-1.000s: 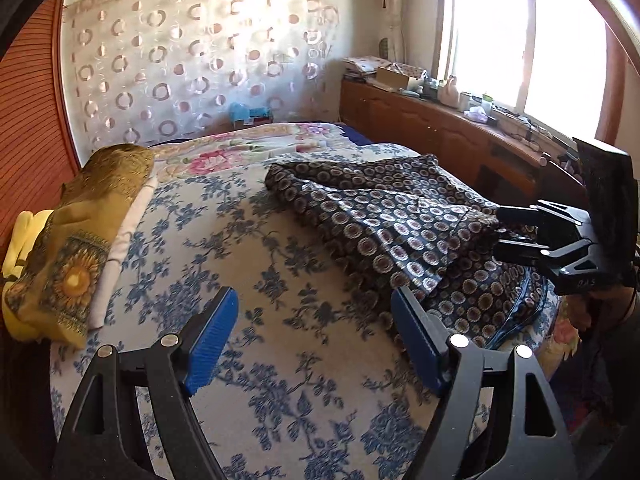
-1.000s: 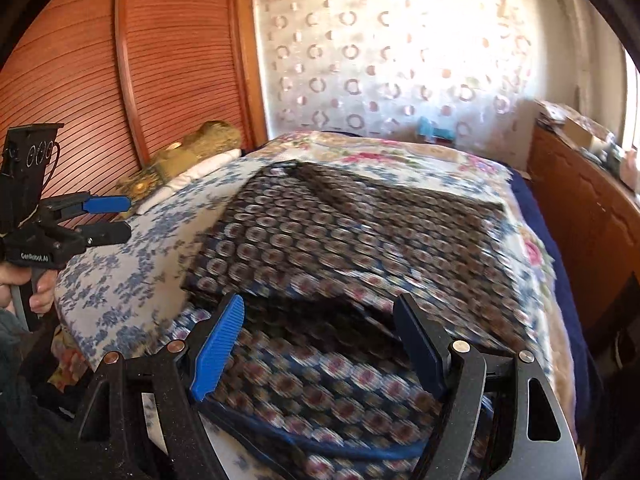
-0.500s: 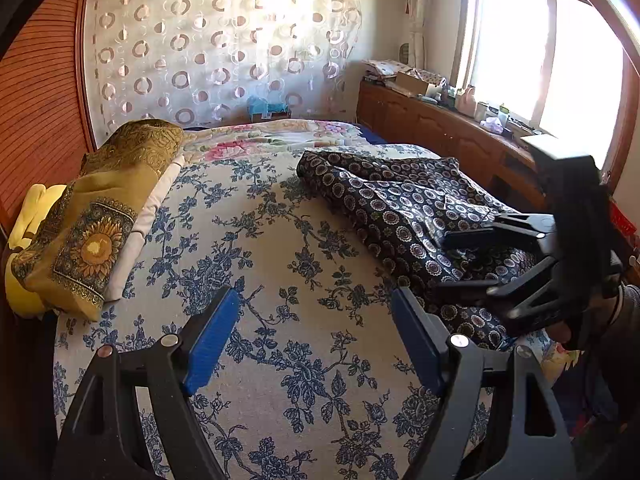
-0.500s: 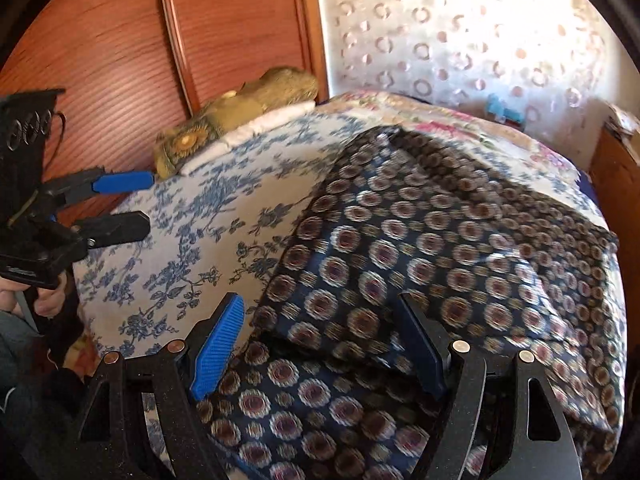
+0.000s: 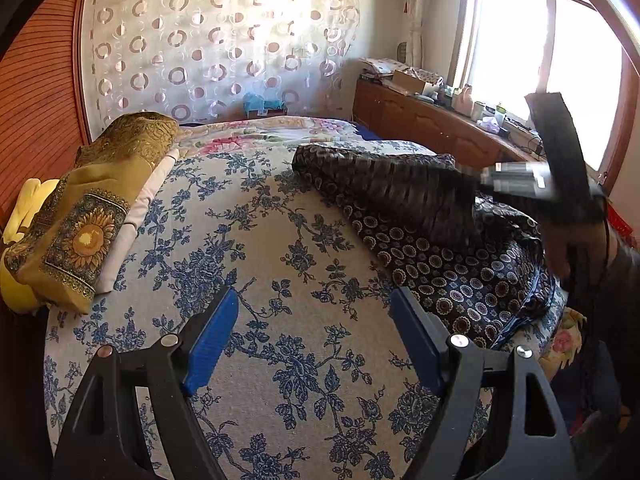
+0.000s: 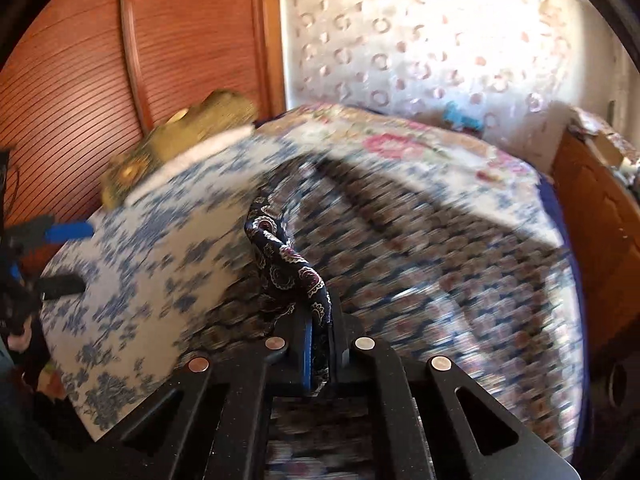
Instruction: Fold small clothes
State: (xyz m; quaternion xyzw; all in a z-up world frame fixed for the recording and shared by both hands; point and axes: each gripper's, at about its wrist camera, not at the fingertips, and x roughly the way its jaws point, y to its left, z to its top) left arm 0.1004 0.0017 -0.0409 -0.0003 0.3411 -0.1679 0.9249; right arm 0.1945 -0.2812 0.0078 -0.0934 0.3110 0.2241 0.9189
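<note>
A dark navy garment with a circle pattern (image 5: 448,256) lies on the right side of the bed; part of it is lifted and blurred. My right gripper (image 6: 318,344) is shut on a fold of this garment (image 6: 288,268) and holds it above the bed; it also shows blurred in the left wrist view (image 5: 516,182). My left gripper (image 5: 310,338) is open and empty above the blue floral bedspread (image 5: 256,240), left of the garment. It also shows at the left edge of the right wrist view (image 6: 60,256).
Folded gold and white textiles (image 5: 92,216) are stacked at the bed's left side by a wooden wardrobe (image 6: 72,72). A wooden sideboard with clutter (image 5: 432,120) runs under the window on the right. A circle-pattern curtain (image 5: 224,48) hangs behind.
My right gripper has closed on a fold of the dark garment and is lifting it in a quick move. My left gripper has stayed open over the bedspread.
</note>
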